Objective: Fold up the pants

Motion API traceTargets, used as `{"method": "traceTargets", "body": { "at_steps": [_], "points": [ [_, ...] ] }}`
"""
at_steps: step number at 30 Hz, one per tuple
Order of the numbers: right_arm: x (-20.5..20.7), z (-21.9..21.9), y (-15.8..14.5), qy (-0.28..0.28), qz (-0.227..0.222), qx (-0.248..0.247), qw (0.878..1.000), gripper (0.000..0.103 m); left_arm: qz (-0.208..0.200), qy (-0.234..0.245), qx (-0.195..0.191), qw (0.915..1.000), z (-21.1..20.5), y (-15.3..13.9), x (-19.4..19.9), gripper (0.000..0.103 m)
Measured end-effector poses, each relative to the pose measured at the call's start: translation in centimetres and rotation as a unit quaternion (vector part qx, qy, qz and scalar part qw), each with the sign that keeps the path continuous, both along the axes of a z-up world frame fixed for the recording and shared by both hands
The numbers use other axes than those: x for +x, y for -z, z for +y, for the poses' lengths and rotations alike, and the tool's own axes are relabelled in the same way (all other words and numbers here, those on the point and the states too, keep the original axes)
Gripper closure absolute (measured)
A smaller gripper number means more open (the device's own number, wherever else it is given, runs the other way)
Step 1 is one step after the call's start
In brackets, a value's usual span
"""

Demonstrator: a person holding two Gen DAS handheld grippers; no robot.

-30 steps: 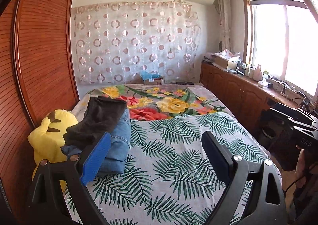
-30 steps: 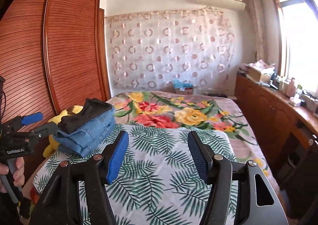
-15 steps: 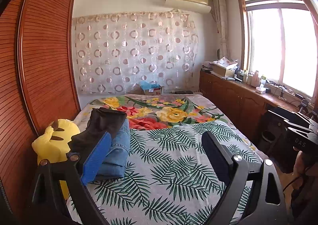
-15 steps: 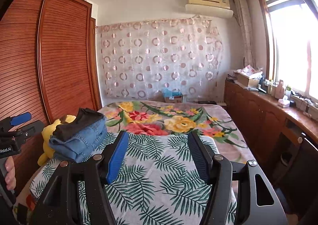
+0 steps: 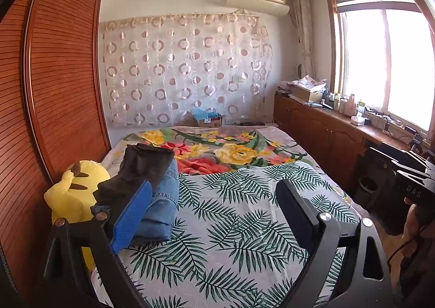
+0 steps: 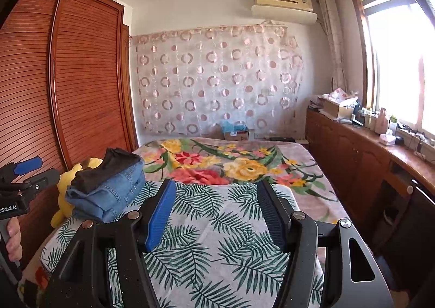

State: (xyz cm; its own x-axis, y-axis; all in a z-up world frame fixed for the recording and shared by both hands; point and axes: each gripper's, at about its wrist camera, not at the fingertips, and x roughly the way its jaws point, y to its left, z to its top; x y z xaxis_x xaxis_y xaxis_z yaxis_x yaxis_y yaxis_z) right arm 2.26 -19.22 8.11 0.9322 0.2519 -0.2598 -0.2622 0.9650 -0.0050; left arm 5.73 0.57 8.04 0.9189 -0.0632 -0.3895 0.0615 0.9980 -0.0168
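The bed (image 5: 244, 226) carries a leaf-print sheet over a floral blanket. Folded denim jeans (image 6: 108, 193), a soft rectangular stack, lie at its wardrobe-side edge, long axis running toward the far curtain, with folded dark pants (image 5: 141, 169) on top. Left gripper (image 5: 214, 212) and right gripper (image 6: 214, 212): jaws wide apart, holding nothing.

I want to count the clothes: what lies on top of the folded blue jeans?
A dark folded garment lies on the folded blue jeans. Anything beneath the jeans, or between the layers, is covered.
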Motion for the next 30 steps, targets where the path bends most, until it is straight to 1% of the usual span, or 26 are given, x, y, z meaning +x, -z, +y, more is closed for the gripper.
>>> {"method": "traceTargets", "body": {
  "at_steps": [30],
  "points": [
    [-0.30,-0.33,0.37,-0.003,-0.002,0.004,1.000,0.039,0.002,-0.001,0.001,1.0000,-0.13,0.37,0.09,0.010]
  ]
}}
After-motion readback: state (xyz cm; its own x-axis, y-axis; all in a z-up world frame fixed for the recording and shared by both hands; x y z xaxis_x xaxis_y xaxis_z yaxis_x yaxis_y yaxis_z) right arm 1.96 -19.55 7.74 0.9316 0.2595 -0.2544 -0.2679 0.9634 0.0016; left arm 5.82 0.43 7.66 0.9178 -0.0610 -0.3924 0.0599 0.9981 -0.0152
